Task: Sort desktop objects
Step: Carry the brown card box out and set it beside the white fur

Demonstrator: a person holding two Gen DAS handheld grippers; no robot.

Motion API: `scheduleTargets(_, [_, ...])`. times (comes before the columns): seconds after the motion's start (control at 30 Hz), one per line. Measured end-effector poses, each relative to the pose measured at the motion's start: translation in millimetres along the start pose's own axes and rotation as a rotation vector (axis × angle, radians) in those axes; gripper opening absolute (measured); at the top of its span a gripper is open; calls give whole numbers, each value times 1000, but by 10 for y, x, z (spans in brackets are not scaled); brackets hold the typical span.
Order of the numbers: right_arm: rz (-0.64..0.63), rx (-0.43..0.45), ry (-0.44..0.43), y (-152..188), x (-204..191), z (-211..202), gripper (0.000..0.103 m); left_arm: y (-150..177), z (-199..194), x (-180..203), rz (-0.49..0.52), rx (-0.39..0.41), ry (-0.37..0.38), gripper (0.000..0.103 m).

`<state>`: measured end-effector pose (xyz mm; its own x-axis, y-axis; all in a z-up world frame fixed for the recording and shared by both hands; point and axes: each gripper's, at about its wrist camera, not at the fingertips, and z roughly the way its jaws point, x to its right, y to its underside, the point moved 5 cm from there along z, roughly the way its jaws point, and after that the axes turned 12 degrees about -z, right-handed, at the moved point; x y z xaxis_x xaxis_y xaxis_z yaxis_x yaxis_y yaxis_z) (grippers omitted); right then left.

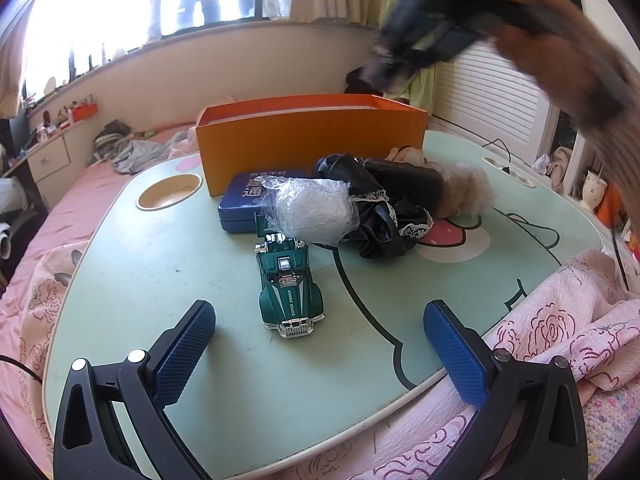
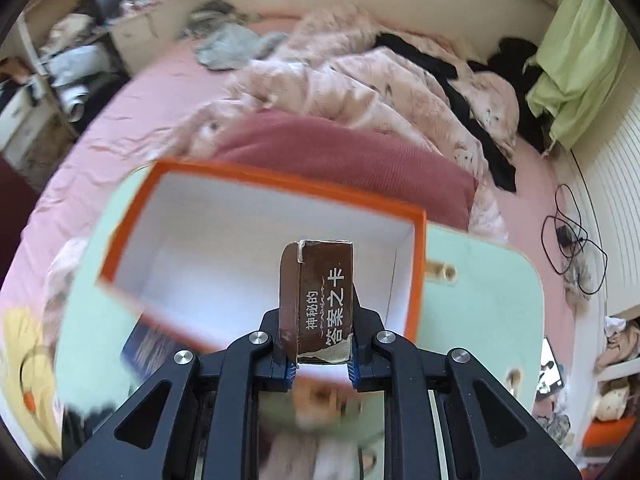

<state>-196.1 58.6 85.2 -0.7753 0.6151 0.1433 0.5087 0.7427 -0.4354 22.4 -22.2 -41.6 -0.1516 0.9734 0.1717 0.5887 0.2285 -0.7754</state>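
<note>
While L wrist shows toy car (image 1: 289,280); R gripper (image 2: 322,354) clamps brown card box (image 2: 320,300).

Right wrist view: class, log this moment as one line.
right claw: shut on brown card box | above orange box | left claw: open, before toy car

L gripper (image 1: 320,336) wide, toy car (image 1: 289,286) ahead

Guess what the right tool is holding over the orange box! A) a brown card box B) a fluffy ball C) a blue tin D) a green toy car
A: in the right wrist view the right tool is shut on the brown card box, held above the orange box; the green toy car sits on the table in front of the open left tool.
</note>
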Motion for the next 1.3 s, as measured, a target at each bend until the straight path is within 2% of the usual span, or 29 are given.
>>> scheduleTargets(0.1, [-18,20,-23,367,-93,-116,20,0,0,-1,0,0,0,103])
scheduleTargets(0.17, [-15,16,-29,559,-85,-50,20,1,0,1,0,0,0,103])
scheduleTargets(0.33, [1,-27,86,804,72,249,21,1,0,-2,0,0,0,103])
scheduleTargets(0.4, [-6,-13,68,850,62,292,21,1,1,-3,0,0,0,103])
scheduleTargets(0.5, [-7,76,19,892,-28,164,39,1,1,-1,0,1,1,103])
scheduleTargets(0.57, [-12,146,52,909,-66,41,73,1,2,-2,0,0,0,103])
scheduleTargets(0.6, [-14,191,88,916,-84,-30,78,2,2,-2,0,1,0,103])
scheduleTargets(0.67, [-16,256,130,975,-133,-151,79,2,3,-3,-1,0,0,103])
scheduleTargets(0.73, [-19,271,114,1070,-188,-206,79,1,4,-3,-1,1,0,103])
scheduleTargets(0.87, [16,236,24,1384,-275,-110,79,2,5,-2,0,0,-2,103])
scheduleTargets(0.97, [16,194,28,1622,-326,43,79,0,0,-2,0,0,-2,103])
scheduleTargets(1.07, [3,164,27,1721,-363,172,80,0,3,-2,1,-1,-3,103])
scheduleTargets(1.17, [12,158,10,1735,-375,262,100,0,3,-4,1,-3,-3,103])
scheduleTargets(1.2, [5,152,6,1724,-391,278,103,-1,0,-4,1,-3,-2,103])
scheduleTargets(1.3, [3,154,4,1727,-404,257,103,-2,2,-3,1,-2,-3,103])
